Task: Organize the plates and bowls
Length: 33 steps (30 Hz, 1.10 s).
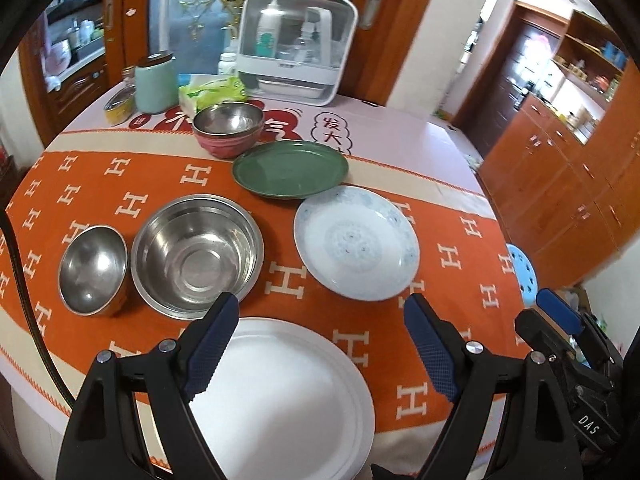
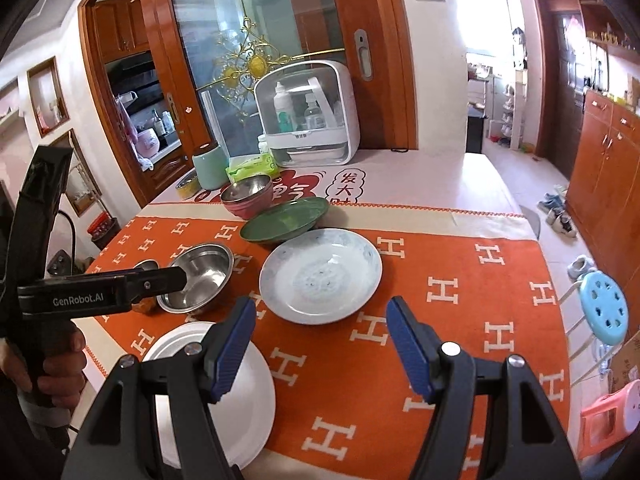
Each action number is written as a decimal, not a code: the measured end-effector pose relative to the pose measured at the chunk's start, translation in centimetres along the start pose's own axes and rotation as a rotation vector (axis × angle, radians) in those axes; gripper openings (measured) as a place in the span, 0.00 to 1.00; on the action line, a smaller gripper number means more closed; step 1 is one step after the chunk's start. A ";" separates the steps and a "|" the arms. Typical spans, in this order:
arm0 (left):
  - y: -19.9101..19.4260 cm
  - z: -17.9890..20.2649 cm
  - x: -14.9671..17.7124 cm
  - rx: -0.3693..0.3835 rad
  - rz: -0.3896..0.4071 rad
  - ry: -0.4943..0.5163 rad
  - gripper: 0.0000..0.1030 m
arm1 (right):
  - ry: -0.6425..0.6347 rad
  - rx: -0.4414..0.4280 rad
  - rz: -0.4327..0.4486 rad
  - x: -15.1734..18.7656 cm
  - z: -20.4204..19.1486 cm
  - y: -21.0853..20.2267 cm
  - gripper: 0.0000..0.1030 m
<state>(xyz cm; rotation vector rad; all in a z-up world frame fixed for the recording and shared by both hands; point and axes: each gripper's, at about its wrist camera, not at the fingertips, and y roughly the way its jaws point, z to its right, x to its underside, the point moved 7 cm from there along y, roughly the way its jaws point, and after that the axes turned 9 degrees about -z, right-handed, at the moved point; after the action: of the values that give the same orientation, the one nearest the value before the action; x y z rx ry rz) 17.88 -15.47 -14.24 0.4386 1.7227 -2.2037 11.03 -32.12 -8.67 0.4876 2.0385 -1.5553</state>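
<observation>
Sorting barely begun: plates and bowls lie spread on the surface, white plate (image 1: 280, 392) at 6 o'clock, steel bowl (image 1: 196, 256) at 10. Left gripper (image 1: 320, 344) and right gripper (image 2: 320, 344) jaws open, empty.

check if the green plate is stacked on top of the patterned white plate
No, the green plate lies on the cloth just behind the patterned white plate, not on top of it.

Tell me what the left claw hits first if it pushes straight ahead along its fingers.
Likely the plain white plate just below the open left claw; skimming above it, the blue-patterned plate comes next. Depth is uncertain.
</observation>
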 end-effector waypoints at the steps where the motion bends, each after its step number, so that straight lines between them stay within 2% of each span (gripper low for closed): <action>1: 0.1 0.1 -0.1 -0.005 0.001 -0.005 0.81 | 0.005 -0.012 -0.002 -0.2 0.4 0.2 0.66; 13: 4.8 0.9 -1.0 -0.059 -0.042 -0.102 0.81 | 0.011 -0.049 -0.086 -1.4 4.6 4.6 0.66; 19: 7.7 1.0 -1.0 -0.064 -0.084 -0.126 0.81 | 0.014 -0.090 -0.111 -1.4 5.7 7.4 0.66; 23: 9.7 1.1 -1.1 -0.097 -0.119 -0.131 0.81 | 0.016 -0.107 -0.117 -1.2 6.3 9.6 0.66; 27: 12.1 1.3 -0.9 -0.084 -0.171 -0.146 0.81 | 0.011 -0.129 -0.133 -1.3 6.5 11.4 0.66; 33: 14.8 1.2 -1.1 -0.099 -0.202 -0.164 0.81 | -0.020 -0.183 -0.139 -1.3 6.7 13.9 0.66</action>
<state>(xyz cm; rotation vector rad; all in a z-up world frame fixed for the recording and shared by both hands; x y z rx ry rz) 25.07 -19.96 -26.53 0.0591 1.8462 -2.2049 21.25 -34.69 -19.96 0.2650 2.2132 -1.4255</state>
